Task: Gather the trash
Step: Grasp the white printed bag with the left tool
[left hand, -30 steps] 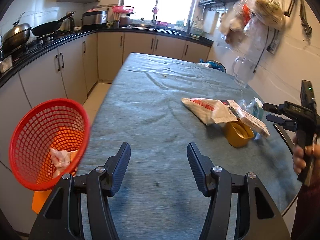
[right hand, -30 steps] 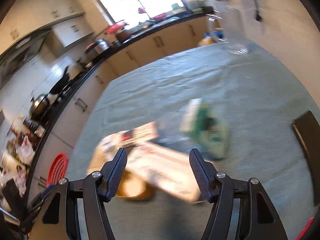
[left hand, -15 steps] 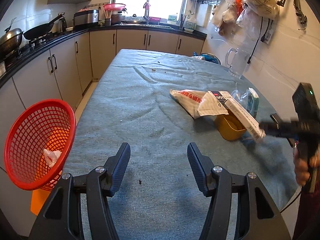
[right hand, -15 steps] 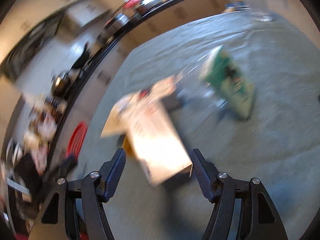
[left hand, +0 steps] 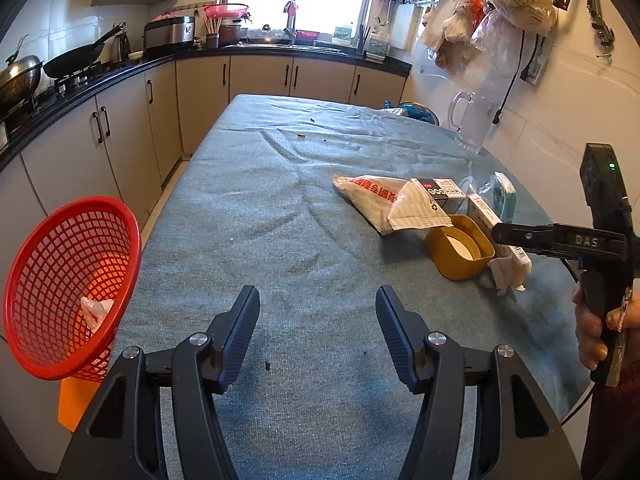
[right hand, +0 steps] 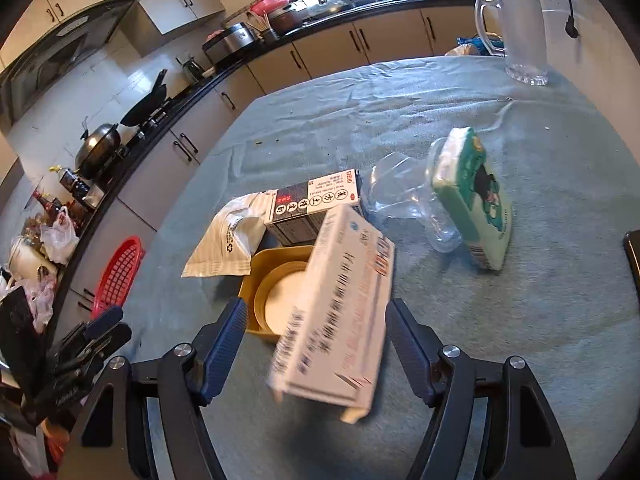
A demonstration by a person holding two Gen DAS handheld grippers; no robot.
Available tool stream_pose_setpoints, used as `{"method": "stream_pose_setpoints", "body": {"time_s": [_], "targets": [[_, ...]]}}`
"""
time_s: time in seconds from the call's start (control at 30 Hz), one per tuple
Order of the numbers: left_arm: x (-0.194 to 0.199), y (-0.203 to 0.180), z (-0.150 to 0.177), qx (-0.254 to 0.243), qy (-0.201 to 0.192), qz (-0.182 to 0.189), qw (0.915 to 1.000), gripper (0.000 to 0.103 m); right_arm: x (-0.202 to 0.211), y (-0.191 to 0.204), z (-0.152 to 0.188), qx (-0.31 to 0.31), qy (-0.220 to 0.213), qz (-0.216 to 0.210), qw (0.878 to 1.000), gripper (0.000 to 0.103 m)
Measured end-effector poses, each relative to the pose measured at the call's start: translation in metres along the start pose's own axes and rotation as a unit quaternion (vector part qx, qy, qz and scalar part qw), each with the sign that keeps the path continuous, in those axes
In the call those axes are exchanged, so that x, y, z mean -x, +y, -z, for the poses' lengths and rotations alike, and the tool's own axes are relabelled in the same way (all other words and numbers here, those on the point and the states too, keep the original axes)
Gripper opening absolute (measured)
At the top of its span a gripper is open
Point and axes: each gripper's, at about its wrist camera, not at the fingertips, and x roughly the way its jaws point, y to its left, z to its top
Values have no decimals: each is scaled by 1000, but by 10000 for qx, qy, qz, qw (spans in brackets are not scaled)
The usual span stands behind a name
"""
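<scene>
In the right wrist view the right gripper point(right hand: 314, 318) has its jaws spreading wider around a white carton point(right hand: 340, 312) that lies between them at lower centre, with a gap showing on each side so neither pad presses it; the carton's near end is blurred and its print cannot be read. It leans on a yellow tub point(right hand: 276, 292), just beyond which lie a white pouch point(right hand: 228, 240) with a recycling mark and a dark box point(right hand: 316, 204) printed with Chinese characters. Right of these sit a crumpled clear plastic point(right hand: 404, 196) and a green-and-white packet point(right hand: 476, 196), near the desk's right side. In the left wrist view the left gripper point(left hand: 318, 330) holds its jaws spread with nothing between them, over bare grey cloth of the desk point(left hand: 260, 208); wide clear room runs up the frame to the far edge. A red basket point(left hand: 68, 284) hangs off the desk's left edge at lower left, a crumpled scrap inside. At the right edge a hand point(left hand: 600, 328), partly cut off, grips the other tool, which is marked "DAS". A glass jug point(left hand: 472, 124) stands near the wall at upper right.
</scene>
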Motion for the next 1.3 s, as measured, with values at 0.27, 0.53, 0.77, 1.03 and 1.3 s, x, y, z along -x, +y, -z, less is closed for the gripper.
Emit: {"method": "stream_pose_setpoints", "body": {"time_s": [0.27,0.53,0.77,1.03,1.3], "targets": [[-5,-6,-4,-71,51,22,10000,63,-7,-27,3,-585,81,-72,9982,66],[-18,-23,-26,-81,216,302,9993,68,11,-39,12,-658,-141,1,9977,21],[-43,-41,-61,66,440,431,9981,74,23,-45,20,-639,-275,103,9975,15],[-100,-62,-94,55,1047,213,9943,74,28,-51,22,-574,-386,130,9975,17],[-136,-76,-92,-214,1390,-201,9899,74,33,-51,29,-415,-517,34,9978,16]]}}
